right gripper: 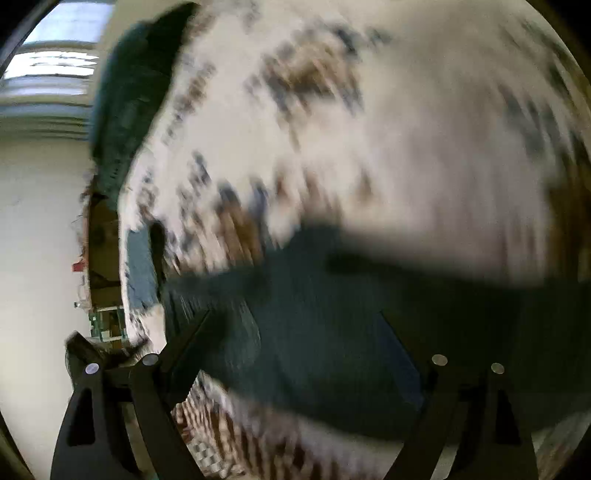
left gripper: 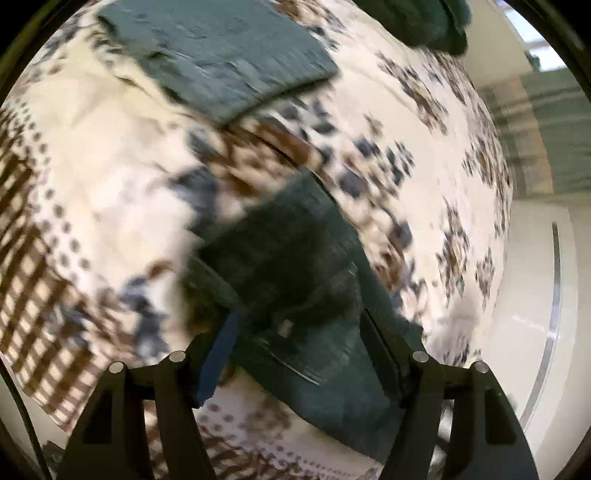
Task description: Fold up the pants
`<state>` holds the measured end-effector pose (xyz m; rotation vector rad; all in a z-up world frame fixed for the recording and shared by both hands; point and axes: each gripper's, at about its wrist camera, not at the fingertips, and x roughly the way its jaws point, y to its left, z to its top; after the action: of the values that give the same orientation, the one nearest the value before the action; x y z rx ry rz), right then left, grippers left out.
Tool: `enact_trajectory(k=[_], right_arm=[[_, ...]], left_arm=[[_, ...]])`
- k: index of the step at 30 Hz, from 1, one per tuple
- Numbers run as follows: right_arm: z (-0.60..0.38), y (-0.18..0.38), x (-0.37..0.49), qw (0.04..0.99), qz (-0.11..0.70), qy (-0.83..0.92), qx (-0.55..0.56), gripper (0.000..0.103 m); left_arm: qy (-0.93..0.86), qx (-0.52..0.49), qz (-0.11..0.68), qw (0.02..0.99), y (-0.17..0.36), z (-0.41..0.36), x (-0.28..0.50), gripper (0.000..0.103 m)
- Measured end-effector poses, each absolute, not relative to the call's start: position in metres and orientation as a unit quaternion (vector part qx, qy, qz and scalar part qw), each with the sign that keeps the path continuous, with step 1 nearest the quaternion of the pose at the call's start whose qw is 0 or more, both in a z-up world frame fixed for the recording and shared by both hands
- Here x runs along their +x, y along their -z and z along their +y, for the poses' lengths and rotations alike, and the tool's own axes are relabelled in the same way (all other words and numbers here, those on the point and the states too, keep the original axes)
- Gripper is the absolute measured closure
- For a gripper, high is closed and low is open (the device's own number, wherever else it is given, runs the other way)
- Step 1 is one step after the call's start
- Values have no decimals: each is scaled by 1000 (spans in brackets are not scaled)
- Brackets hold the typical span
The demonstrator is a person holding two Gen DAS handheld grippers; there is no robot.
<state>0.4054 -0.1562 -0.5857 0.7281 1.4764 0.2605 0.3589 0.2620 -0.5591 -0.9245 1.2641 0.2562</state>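
Dark blue-green denim pants (left gripper: pixel 295 266) lie bunched on a patterned bedspread (left gripper: pixel 110 184), between the fingers of my left gripper (left gripper: pixel 299 332). The jaws stand wide apart with cloth filling the gap, so the grip is unclear. In the blurred right wrist view the same dark pants (right gripper: pixel 332 332) fill the space between the wide-set fingers of my right gripper (right gripper: pixel 299 332). Whether that gripper holds them cannot be told.
A folded teal-grey garment (left gripper: pixel 229 55) lies at the far side of the bed. Another dark green cloth (left gripper: pixel 417 18) sits at the far right corner and shows in the right wrist view (right gripper: pixel 129 103). The bed edge and pale floor (left gripper: pixel 532 277) are to the right.
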Motion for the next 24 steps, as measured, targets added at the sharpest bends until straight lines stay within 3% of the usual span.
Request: enact_trajectory(k=[6,9,10,11,12,14,15,20,24], right_arm=[[-172,653,305,582,674,26,454,15],[-175,679,292,567,655,56,495,23],[-175,687,291,566,650,64,503,30],[-173,692,293,567,649,72,503,48],[-173,697,293,564,660,89,487,58],[-170,700,290,565,666,100,477,95],[-169,700,287,567,677,103,458,102],[-178,720,267,539,686,102,477,103],[-186,697,269,565,675,66,469,88]], left_arm=[[-126,-482,583,642,623,290,363,36],[-128,-477,589,640,645,283,371,37],[-129,-472,583,649,647,280,372,42],[-130,-456,582,661,645,276,373,55],[-137,-429,588,672,642,272,374,62],[-151,-403,595,679,638,272,374,65],[-156,-398,603,674,642,275,374,65],[-151,-399,624,654,643,283,383,57],[-149,-322,635,687,596,257,382,53]])
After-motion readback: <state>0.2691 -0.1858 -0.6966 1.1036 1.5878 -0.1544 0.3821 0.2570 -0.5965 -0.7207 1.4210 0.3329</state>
